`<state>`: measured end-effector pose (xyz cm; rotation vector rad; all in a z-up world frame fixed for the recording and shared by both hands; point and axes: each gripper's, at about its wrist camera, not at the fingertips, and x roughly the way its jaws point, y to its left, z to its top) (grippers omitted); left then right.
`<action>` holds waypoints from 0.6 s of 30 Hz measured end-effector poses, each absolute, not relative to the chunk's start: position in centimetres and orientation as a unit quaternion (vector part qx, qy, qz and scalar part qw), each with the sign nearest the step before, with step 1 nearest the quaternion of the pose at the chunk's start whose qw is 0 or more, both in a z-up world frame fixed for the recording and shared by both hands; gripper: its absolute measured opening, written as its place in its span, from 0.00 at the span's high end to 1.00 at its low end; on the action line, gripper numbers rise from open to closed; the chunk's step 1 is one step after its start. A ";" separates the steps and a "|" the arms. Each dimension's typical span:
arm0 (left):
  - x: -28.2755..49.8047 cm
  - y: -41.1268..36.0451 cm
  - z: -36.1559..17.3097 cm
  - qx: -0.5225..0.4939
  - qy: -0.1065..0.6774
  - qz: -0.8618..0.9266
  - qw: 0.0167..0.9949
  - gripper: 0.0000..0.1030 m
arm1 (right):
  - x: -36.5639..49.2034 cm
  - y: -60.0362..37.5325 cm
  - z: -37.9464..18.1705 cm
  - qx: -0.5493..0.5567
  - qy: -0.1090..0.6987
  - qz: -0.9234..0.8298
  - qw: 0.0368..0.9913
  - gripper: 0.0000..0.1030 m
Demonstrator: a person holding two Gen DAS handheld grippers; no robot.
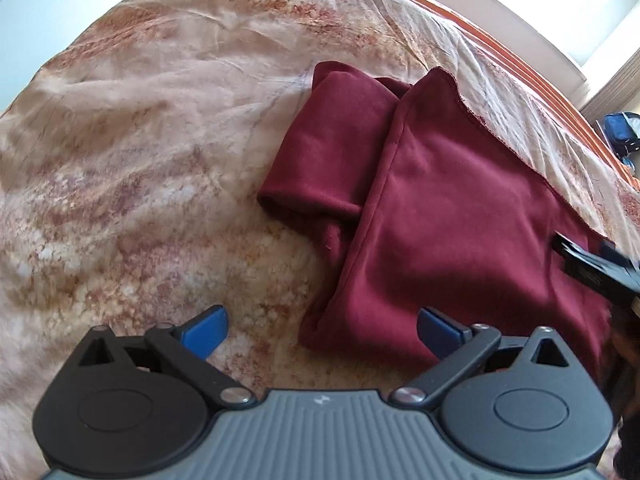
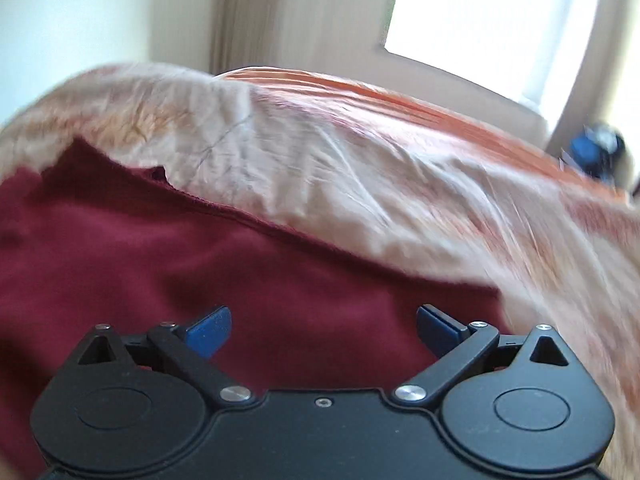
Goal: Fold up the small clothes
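A dark red garment (image 1: 448, 208) lies partly folded on the bed, with a sleeve doubled over at its left side. In the left wrist view my left gripper (image 1: 322, 330) is open just above the garment's near left corner, nothing between its blue pads. The tip of the right gripper (image 1: 588, 268) shows at the right edge over the cloth. In the right wrist view my right gripper (image 2: 324, 330) is open above the dark red garment (image 2: 240, 272), near its far edge, with no cloth pinched. That view is blurred.
The bed is covered with a cream and rust patterned bedspread (image 1: 160, 140); an orange striped cover (image 2: 400, 108) runs along its far side. A bright window (image 2: 492, 20) and a blue bag (image 2: 596, 152) on the floor lie beyond the bed.
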<state>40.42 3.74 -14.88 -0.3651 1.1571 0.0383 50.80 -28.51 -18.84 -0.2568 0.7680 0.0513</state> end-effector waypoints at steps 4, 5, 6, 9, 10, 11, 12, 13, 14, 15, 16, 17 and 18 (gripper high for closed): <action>40.4 3.1 -15.1 -0.160 0.541 0.029 0.825 0.01 | 54.4 -27.3 -21.1 -0.188 0.356 -0.019 0.915 0.04; 40.3 3.0 -15.0 -0.162 0.539 0.031 0.826 0.01 | 55.2 -27.5 -21.1 -0.181 0.354 -0.030 0.917 0.04; 40.3 3.1 -15.0 -0.167 0.536 0.032 0.827 0.01 | 55.9 -27.7 -20.8 -0.172 0.349 -0.042 0.920 0.04; 40.0 3.3 -14.9 -0.180 0.535 0.035 0.825 0.01 | 56.5 -27.5 -19.4 -0.176 0.326 -0.042 0.928 0.06; 39.9 3.4 -14.8 -0.185 0.535 0.035 0.823 0.01 | 56.1 -27.4 -18.8 -0.182 0.316 -0.039 0.930 0.06; 39.7 3.6 -14.8 -0.189 0.535 0.035 0.822 0.01 | 55.7 -27.2 -18.2 -0.186 0.309 -0.031 0.932 0.05; 39.6 3.6 -14.7 -0.193 0.535 0.034 0.822 0.01 | 55.1 -26.9 -17.8 -0.184 0.308 -0.021 0.933 0.05; 39.4 3.7 -14.7 -0.194 0.535 0.034 0.822 0.01 | 54.3 -26.7 -17.4 -0.175 0.310 -0.012 0.934 0.04; 39.2 3.8 -14.6 -0.195 0.534 0.033 0.822 0.01 | 53.0 -26.3 -17.1 -0.159 0.320 -0.002 0.934 0.04; 39.1 3.8 -14.7 -0.193 0.535 0.033 0.822 0.01 | 51.7 -26.2 -17.0 -0.141 0.330 0.007 0.933 0.04; 39.0 3.8 -14.7 -0.190 0.537 0.034 0.821 0.01 | 50.0 -25.9 -17.0 -0.124 0.335 0.012 0.934 0.04; 39.0 3.8 -14.8 -0.188 0.540 0.034 0.820 0.01 | 48.3 -25.5 -17.3 -0.113 0.337 0.013 0.935 0.03; 39.0 3.7 -14.8 -0.187 0.542 0.034 0.819 0.01 | 46.7 -25.2 -17.7 -0.108 0.339 0.014 0.934 0.01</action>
